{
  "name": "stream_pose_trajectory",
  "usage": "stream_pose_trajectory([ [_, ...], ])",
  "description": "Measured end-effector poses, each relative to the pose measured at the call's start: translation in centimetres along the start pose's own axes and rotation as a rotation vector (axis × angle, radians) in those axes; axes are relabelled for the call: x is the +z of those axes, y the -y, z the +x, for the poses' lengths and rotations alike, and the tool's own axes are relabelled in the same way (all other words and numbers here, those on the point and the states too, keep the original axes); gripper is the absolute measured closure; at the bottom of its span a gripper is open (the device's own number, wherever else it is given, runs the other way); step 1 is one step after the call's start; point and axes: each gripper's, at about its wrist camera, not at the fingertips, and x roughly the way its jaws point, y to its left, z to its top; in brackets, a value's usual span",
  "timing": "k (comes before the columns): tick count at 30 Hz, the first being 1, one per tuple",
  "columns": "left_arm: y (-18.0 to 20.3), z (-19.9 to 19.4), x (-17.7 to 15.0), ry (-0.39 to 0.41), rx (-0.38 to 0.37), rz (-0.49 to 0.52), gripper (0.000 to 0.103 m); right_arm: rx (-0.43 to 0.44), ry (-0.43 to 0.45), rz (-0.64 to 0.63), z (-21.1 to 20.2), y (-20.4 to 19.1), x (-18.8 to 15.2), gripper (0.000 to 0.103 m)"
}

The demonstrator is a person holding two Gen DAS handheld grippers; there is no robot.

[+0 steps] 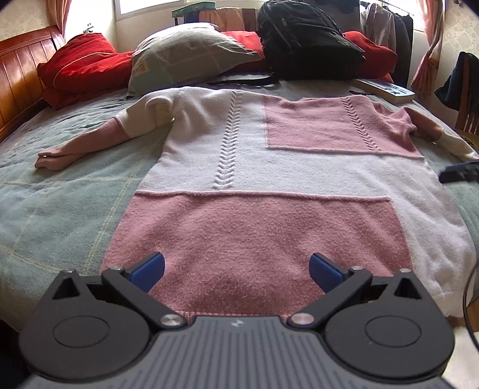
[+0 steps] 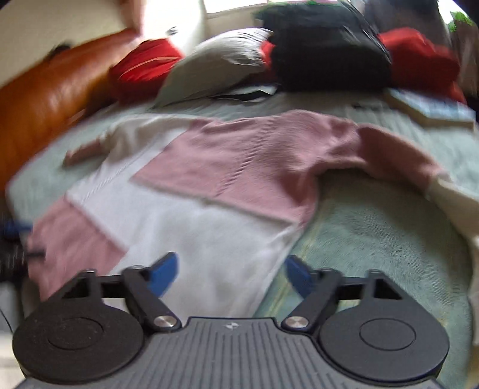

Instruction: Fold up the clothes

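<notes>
Holding both claws open, we hover over the pink-and-white knitted sweater (image 1: 254, 167). It lies flat on the pale green quilted bed (image 1: 60, 191). Left claw (image 1: 236, 269) and right claw (image 2: 232, 273) grip nothing.

Daylit from rear windows; right view motion-blurred, edges bowed.

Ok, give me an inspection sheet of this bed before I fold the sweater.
Surface: pale green quilted bedspread.
Job's things: pink and white knit sweater spread flat, sleeves out.
Clutter: black backpack, grey pillow, red cushions, a book.
Grippers: left gripper open above the hem; right gripper open, empty, at the sweater's side edge.
Cables: thin black cable, right edge.
Surroundings: wooden headboard, window, hanging clothes.
</notes>
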Motion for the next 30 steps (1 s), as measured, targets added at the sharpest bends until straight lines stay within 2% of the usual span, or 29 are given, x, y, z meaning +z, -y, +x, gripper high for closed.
stream_pose_trajectory([
  [4,-0.5,0.5,0.2,-0.013,0.003,-0.018,0.001,0.0,-0.021,0.162,3.2,4.2,1.1,0.028],
  [8,-0.9,1.0,0.7,-0.021,0.021,-0.033,0.001,0.073,0.013,0.266,4.6,6.3,1.9,0.03],
  [10,-1.0,1.3,1.0,-0.023,0.023,-0.036,0.001,0.077,0.015,0.274,5.1,6.7,2.4,0.039],
  [13,-0.8,1.4,1.4,-0.019,0.008,-0.028,0.001,0.092,0.03,0.292,5.7,7.4,3.1,0.047],
  [14,-0.8,1.4,1.6,-0.017,0.005,-0.024,0.001,0.097,0.036,0.298,5.9,7.6,3.3,0.053],
  [16,-0.8,1.4,1.8,-0.013,0.003,-0.017,0.001,0.07,0.038,0.294,6.3,7.8,3.8,0.088],
  [22,-2.5,0.8,2.6,0.01,0.05,-0.063,0.001,0.036,0.054,0.251,6.1,7.5,5.9,0.089],
  [26,-3.0,0.5,2.8,0.022,0.048,-0.085,0.001,0.011,0.057,0.255,6.5,8.0,7.3,0.089],
  [30,-2.8,0.6,2.5,0.019,0.042,-0.083,0.001,-0.005,0.028,0.273,7.8,8.3,7.2,0.089],
])
